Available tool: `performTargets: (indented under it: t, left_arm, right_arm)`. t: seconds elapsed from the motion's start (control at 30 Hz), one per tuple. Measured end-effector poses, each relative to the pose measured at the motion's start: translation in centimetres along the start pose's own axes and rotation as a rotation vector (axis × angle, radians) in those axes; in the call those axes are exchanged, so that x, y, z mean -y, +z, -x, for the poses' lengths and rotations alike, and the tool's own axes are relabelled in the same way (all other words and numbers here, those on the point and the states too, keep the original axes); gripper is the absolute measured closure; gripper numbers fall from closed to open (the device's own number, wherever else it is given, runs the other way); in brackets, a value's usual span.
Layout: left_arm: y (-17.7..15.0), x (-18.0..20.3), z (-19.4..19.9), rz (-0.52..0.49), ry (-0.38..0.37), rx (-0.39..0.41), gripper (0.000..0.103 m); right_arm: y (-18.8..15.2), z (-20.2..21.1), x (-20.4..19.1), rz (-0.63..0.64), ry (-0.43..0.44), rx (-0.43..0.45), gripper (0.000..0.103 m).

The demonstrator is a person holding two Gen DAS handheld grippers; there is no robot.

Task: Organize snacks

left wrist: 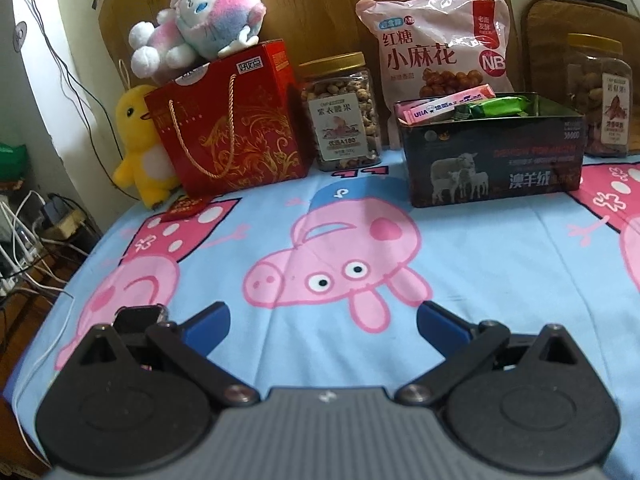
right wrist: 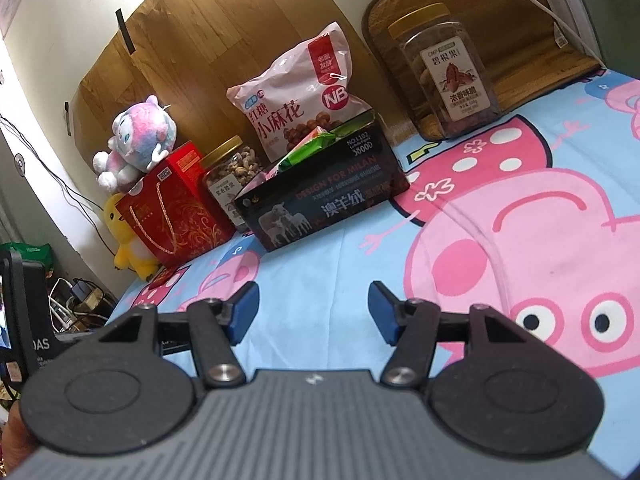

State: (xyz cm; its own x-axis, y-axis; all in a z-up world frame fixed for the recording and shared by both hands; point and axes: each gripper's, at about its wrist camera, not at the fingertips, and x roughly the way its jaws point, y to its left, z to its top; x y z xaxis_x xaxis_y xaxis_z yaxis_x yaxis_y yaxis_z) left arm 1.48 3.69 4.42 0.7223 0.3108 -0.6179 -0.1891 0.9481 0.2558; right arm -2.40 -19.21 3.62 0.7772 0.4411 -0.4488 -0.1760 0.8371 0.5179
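Two grippers are held low over a cartoon-pig bedsheet (left wrist: 280, 184), and nothing is gripped by either. Along the far edge, from left to right, a yellow duck plush (left wrist: 138, 146) is seen beside a red gift box (left wrist: 232, 120), on which a pink plush toy (left wrist: 200, 24) is laid. Next a gold-lidded cashew jar (left wrist: 344, 112) is stood upright, then a pink bag of brown-sugar twists (left wrist: 436, 44) is leaned against the wooden board behind. In front of the bag a black open box (left wrist: 492, 156) is set, and wrapped snack packs (left wrist: 472, 106) are already held in it. Furthest right a pecan jar (left wrist: 600, 96) is stood, well apart from the box.

The left gripper (left wrist: 324, 330) is spread wide, and so is the right gripper (right wrist: 312, 312). From the left gripper the black open box lies ahead and to the right, its long side turned across the view. From the right gripper the box (right wrist: 320, 200) lies almost straight ahead, turned at a slant, and the pecan jar (right wrist: 448, 68) ahead to the right, so the right hand is judged the nearer for either.

No loose snack is seen on the sheet, so the sorting appears largely done. The box's contents are shown plainly only by the left view; the pecan jar's label and a screen device at the left edge are shown clearly only by the right.
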Motion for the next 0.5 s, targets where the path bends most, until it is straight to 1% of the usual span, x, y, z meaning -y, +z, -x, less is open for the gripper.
performTargets:
  t: [0.23, 0.5]
  left_arm:
    - [-0.07, -0.26, -0.17, 0.001, 0.014, -0.006, 0.0]
    - [-0.1, -0.29, -0.16, 0.001, -0.001, -0.013, 0.0]
  right_arm:
    - [0.03, 0.05, 0.11, -0.007, -0.001, -0.001, 0.04]
    - [-0.03, 0.07, 0.07, -0.008, -0.001, -0.004, 0.04]
